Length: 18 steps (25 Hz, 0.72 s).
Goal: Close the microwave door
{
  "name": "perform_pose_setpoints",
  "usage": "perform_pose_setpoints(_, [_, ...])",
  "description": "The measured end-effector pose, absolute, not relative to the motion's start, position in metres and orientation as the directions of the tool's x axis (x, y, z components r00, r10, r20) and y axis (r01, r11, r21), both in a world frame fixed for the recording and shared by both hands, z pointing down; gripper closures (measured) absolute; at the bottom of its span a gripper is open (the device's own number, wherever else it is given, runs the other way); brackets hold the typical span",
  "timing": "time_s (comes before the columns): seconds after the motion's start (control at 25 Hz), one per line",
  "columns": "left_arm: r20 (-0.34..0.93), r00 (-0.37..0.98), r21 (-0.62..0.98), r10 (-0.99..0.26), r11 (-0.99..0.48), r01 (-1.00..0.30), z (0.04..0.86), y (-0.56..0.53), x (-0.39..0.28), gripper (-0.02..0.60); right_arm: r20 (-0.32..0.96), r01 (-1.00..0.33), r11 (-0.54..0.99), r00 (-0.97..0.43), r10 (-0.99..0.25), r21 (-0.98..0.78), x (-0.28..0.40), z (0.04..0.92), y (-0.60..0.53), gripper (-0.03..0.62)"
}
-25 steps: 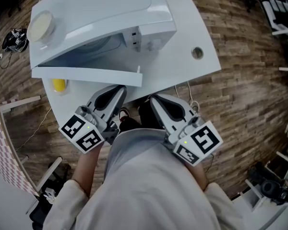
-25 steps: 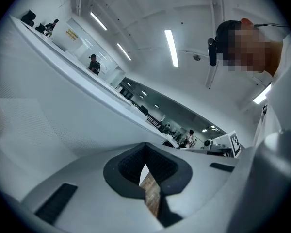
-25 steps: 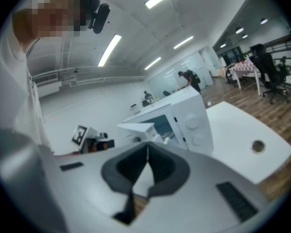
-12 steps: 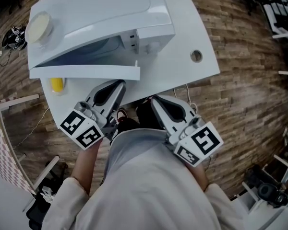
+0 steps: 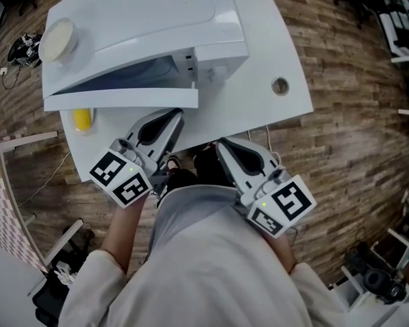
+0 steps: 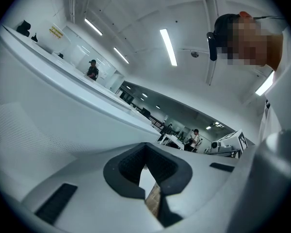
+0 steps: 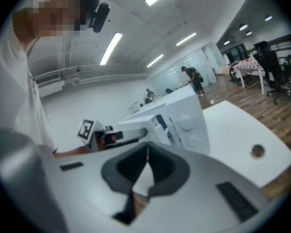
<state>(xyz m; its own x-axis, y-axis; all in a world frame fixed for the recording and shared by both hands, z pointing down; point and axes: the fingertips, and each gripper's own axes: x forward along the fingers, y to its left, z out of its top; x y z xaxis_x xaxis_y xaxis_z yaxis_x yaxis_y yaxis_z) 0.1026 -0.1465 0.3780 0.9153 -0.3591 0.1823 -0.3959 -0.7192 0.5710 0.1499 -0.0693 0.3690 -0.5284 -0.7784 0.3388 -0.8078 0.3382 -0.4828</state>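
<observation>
The white microwave [image 5: 150, 26] stands on a white table [image 5: 273, 53], and it also shows in the right gripper view [image 7: 186, 123]. Its door [image 5: 119, 101] hangs partly open, its free end near the control panel [image 5: 215, 67]. My left gripper [image 5: 176, 117] is shut and empty, its tips right at the door's outer face near the free end. That face fills the left of the left gripper view [image 6: 48, 120] in front of the left gripper [image 6: 145, 147]. My right gripper [image 5: 221, 145] is shut, empty, and held back at the table's front edge [image 7: 146, 147].
A round cream lid [image 5: 57, 38] lies on top of the microwave. A yellow object [image 5: 82, 119] sits on the table under the open door. A cable hole [image 5: 280, 85] is in the table at the right. Wooden floor surrounds the table.
The left gripper has moved forward against the door. The door has swung a little further toward the microwave, and the gap is narrower. The right gripper has barely moved.
</observation>
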Motion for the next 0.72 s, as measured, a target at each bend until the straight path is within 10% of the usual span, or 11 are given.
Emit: perform_pose_setpoints(0.72, [0.176, 0.893, 0.562, -0.415, -0.702, -0.437, 0.374, -0.166, 0.117, 0.568, 0.333, -0.803, 0.338, -0.532, -0.779, -0.491, 0.151, 0.371, -0.066, 0.571])
